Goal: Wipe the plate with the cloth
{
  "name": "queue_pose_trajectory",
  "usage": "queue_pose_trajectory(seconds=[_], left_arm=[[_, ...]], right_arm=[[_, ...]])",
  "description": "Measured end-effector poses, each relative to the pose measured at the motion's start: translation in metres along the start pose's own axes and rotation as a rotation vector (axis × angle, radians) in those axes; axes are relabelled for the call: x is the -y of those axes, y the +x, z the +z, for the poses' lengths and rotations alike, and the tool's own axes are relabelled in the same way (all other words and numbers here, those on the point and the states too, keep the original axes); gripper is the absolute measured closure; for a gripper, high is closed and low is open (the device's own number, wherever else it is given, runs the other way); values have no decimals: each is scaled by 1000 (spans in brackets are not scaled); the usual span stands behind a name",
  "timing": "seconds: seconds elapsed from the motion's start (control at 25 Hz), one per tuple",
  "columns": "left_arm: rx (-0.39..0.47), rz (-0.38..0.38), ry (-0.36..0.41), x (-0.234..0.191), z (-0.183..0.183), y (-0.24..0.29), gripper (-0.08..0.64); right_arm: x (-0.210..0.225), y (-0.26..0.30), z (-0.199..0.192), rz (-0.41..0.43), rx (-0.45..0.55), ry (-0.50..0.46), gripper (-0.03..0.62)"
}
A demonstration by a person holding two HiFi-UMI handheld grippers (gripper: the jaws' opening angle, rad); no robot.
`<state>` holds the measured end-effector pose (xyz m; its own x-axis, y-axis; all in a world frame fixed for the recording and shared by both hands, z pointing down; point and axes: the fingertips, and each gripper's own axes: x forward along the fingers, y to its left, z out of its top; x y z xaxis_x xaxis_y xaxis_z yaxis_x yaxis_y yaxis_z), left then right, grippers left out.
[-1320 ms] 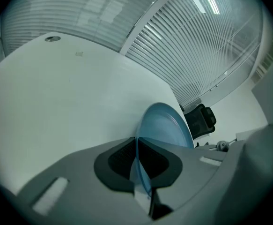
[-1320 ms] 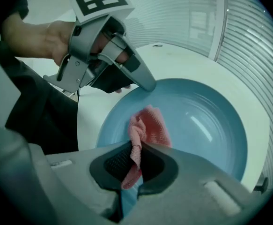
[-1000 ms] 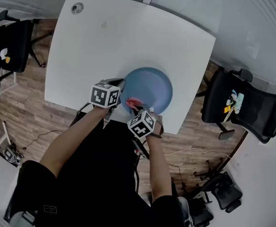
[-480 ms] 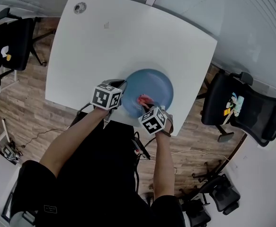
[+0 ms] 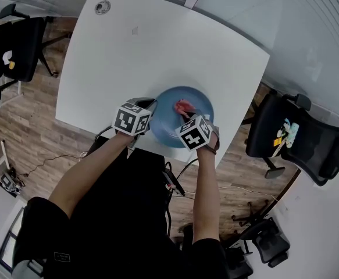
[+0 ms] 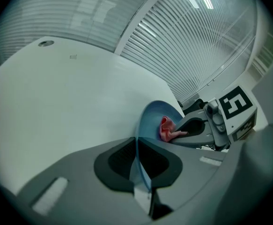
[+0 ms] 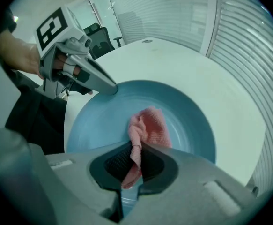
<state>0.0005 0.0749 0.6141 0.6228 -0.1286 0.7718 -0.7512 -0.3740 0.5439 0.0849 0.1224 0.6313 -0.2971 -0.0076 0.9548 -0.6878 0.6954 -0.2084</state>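
A blue plate (image 5: 169, 127) lies near the front edge of the white table (image 5: 157, 57). My left gripper (image 5: 147, 110) is shut on the plate's left rim (image 6: 137, 149); the rim runs edge-on between its jaws in the left gripper view. My right gripper (image 5: 188, 116) is shut on a pink cloth (image 5: 182, 105), pressing it onto the plate's inner face (image 7: 183, 121). The cloth (image 7: 148, 128) bunches out ahead of the right jaws. In the left gripper view the cloth (image 6: 166, 129) and the right gripper (image 6: 176, 134) show over the plate.
A round grommet (image 5: 103, 6) sits in the table's far left corner. Black office chairs stand at the left (image 5: 12, 45) and at the right (image 5: 297, 138) of the table. Cables (image 5: 175, 182) lie on the wooden floor near the person's legs.
My right gripper has carried the cloth across the plate, from its near left part toward the middle and right. The left gripper has kept its hold on the rim.
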Motion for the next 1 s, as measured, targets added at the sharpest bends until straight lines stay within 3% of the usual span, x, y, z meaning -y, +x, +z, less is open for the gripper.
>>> queue_pose_trajectory(seconds=[0.48, 1.0], left_arm=[[-3, 6, -9, -1, -1, -1, 540], [4, 13, -40, -3, 0, -1, 541]], right_arm=[[46, -4, 28, -102, 80, 26, 572], [70, -15, -14, -236, 13, 94, 572]])
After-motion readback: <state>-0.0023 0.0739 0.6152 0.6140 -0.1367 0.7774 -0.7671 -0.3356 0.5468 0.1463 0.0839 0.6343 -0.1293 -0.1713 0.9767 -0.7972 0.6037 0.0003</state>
